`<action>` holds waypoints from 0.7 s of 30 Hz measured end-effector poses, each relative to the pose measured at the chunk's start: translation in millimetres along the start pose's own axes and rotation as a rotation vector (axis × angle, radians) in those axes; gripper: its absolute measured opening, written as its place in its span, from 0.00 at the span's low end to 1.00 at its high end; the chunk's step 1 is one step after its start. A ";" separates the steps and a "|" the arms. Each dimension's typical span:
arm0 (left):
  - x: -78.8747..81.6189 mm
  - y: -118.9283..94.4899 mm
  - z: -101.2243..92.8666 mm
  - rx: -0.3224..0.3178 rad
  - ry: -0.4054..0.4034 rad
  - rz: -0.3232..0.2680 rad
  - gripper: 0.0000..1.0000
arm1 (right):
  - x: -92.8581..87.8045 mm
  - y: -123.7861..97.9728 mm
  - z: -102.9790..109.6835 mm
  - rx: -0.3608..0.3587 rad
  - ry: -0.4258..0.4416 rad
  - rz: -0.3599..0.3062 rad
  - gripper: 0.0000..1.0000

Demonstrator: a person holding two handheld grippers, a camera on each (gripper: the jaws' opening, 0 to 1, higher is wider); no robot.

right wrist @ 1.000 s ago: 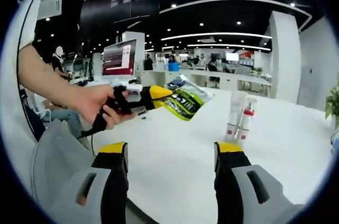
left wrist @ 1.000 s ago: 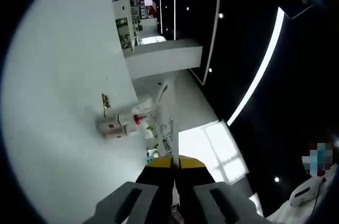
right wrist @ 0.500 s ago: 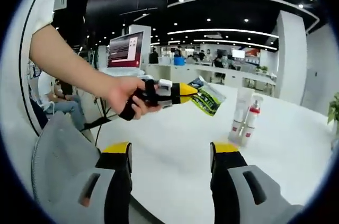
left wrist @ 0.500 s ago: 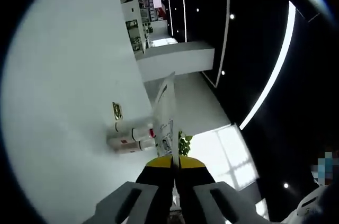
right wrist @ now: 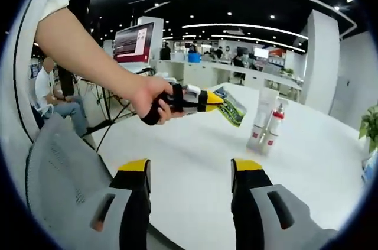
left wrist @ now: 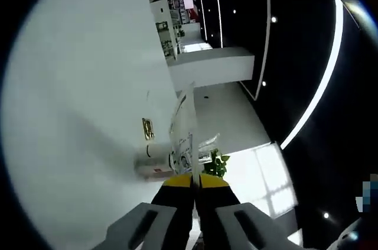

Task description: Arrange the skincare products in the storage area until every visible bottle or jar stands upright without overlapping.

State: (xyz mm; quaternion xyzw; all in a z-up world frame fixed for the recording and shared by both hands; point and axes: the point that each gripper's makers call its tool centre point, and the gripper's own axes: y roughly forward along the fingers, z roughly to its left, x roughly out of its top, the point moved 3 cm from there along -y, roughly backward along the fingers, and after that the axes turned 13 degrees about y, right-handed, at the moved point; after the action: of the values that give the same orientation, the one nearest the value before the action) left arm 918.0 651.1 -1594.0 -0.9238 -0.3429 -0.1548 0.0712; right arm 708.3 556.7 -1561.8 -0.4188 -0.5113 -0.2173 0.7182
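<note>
Green sachet point(right wrist: 231, 106) pinched by left gripper point(right wrist: 208, 100) | right gripper point(right wrist: 190, 170) spread

Tabletop point(right wrist: 195, 173): smooth white, slight sheen. Sachet point(right wrist: 230, 107): glossy printed plastic film. Tube point(right wrist: 261, 121) and spray bottle point(right wrist: 273, 129): smooth white plastic. Right tongs point(right wrist: 190, 170): matt grey plastic, yellow tips.
</note>
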 end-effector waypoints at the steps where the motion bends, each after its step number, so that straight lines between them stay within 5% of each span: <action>1: 0.1 1.4 2.3 0.005 -0.003 0.001 0.01 | 0.6 -0.8 -0.7 -0.003 -0.003 -0.005 0.45; 21: -6.4 22.3 42.4 0.095 -0.040 0.040 0.01 | -7.7 2.9 3.4 0.011 -0.057 0.044 0.41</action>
State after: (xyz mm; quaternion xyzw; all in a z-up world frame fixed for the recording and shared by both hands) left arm 938.0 640.4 -1636.7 -0.9289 -0.3329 -0.1184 0.1113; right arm 705.6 560.2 -1569.5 -0.4320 -0.5233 -0.1869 0.7104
